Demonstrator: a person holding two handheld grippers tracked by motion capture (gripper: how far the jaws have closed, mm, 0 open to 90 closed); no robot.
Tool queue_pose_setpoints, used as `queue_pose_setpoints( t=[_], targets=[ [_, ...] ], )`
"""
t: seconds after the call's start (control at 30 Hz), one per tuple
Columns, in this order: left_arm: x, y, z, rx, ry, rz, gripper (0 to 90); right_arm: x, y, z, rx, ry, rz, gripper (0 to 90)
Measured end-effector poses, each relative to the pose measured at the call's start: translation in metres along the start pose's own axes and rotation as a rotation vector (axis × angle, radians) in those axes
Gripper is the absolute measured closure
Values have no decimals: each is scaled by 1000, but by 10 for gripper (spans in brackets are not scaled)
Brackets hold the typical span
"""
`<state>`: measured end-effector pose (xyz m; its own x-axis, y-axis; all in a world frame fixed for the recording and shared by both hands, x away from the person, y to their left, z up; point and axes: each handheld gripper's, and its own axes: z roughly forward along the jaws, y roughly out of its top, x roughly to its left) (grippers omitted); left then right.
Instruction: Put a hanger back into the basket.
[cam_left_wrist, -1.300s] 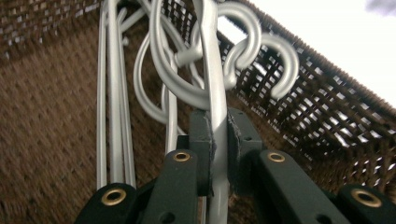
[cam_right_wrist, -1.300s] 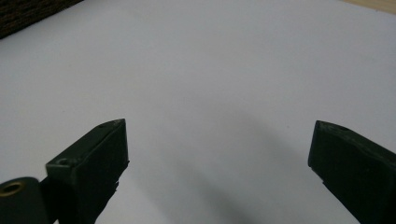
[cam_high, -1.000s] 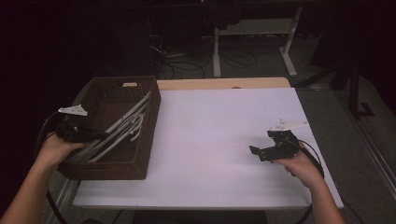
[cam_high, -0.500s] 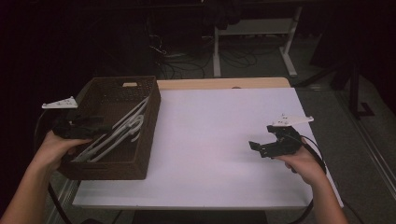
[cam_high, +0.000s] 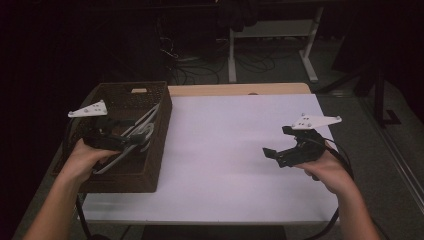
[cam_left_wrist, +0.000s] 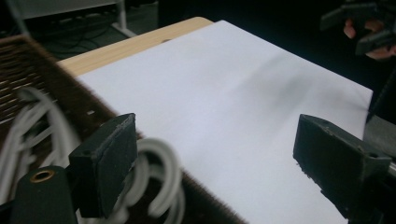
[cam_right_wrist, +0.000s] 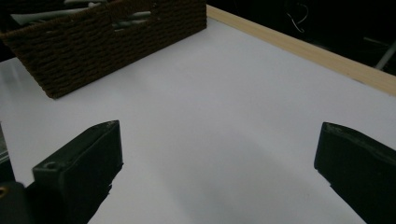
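- While the left gripper (cam_high: 131, 141) hangs above the near part of the brown woven basket (cam_high: 156, 150), its jaws stand wide apart and have just been opening; nothing is pinched between them.
- Seen from the left gripper view, one black jaw sits over the basket's inside, the other out over the white sheet (cam_left_wrist: 243, 112), and the basket's woven rim passes under the gap.
- Just below that jaw, inside the basket, lie the white hangers (cam_left_wrist: 159, 177), their curved hooks blurred but clear of the pads.
- From the high view the hangers (cam_high: 142, 131) lie slantwise along the basket's length, a bundle running from the near left corner toward the far right wall.
- A hand (cam_high: 87, 157) holds the left gripper from the basket's near left side, and the grey three-cornered plate rides above the basket's left rim.
- Well to the right of the basket, the right gripper (cam_high: 276, 146) is held above the white sheet with its jaws spread and empty.
- Its own view shows both black jaws far apart over bare white sheet (cam_right_wrist: 224, 116), with the basket (cam_right_wrist: 107, 42) farther off at the upper left.
- Past the basket's far end a strip of the wooden table (cam_high: 240, 89) edges the sheet.
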<state>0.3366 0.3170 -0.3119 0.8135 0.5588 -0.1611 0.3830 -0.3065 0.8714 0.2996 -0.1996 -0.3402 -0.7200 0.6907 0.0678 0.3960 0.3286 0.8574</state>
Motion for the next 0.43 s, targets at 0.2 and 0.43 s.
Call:
queue_pose_setpoints(
  t=[0.2,0.43],
  targets=[
    [-7,-1,15,3,-32,12,12,3,6,-4,-12,9,-17,8],
    [-10,-1,19,3,-44,16,0,2,6,-3,-14,9,-17,8]
  ],
)
